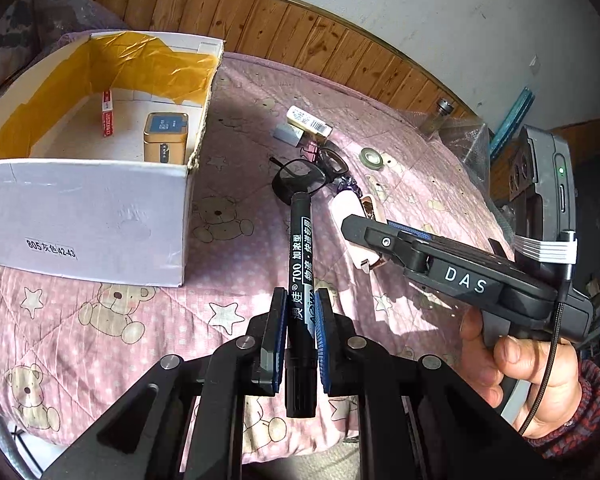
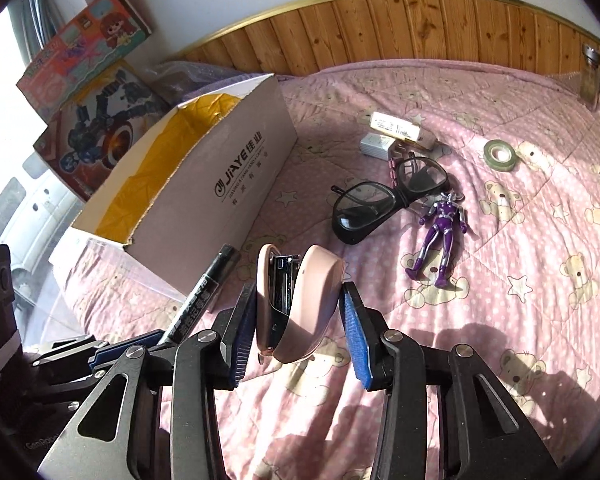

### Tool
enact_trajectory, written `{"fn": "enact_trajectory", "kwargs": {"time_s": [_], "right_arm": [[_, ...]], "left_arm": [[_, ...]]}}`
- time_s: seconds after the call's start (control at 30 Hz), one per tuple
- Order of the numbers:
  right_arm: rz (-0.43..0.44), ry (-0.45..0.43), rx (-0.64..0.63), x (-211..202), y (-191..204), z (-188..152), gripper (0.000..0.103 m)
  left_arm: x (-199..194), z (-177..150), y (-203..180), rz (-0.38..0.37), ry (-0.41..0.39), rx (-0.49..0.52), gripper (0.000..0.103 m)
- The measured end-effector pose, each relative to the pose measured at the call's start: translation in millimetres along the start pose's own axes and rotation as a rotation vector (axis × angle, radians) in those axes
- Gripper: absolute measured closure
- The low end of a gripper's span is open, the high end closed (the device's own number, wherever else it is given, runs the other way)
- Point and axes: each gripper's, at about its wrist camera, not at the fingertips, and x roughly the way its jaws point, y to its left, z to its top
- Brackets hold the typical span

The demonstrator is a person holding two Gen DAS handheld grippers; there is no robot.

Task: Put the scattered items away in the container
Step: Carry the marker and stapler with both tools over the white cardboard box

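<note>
Two tools were loaded at once over the pink quilted bed cover (image 2: 500,248) with its bears and stars. The left tool (image 1: 298,332) pinched a black marker pen with white lettering (image 1: 300,264) between its blue pads, the pen's long axis running straight ahead along the fingers, its tip aimed at the scattered things rather than at the box. The open white cardboard shoebox lined with yellow paper (image 1: 88,216) lay ahead and to the left of that tool, near it, so I judged the left hand the nearer of the two for a drop; a swing leftward over the near wall was what the move called for. Inside the box already sat a gold tin with a blue label (image 1: 166,138) and a narrow red-and-white carton (image 1: 107,114) leaning at the far left wall. The right tool (image 2: 299,320) stood around a pale pink stapler (image 2: 300,292); the left pad touched it, but a sliver of gap showed at the right pad, so I could not tell whether the grip was firm. Still out on the bed lay black-framed glasses (image 2: 380,200), a purple toy figure (image 2: 440,228), a roll of clear tape (image 2: 500,154) and two small cartons (image 2: 392,132). Wooden panelling (image 2: 420,28) and a white wall closed the room behind.
</note>
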Motion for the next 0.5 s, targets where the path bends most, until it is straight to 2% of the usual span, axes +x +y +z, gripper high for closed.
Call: {"fn": "enact_trajectory", "kwargs": {"time_s": [0.5], "right_arm": [[0.054,-0.073,-0.124,-40.2,66.0,34.6,0.060]], "left_arm": [[-58.4,45.0,11.3,-0.040,-0.137,-0.028,0.089]]}}
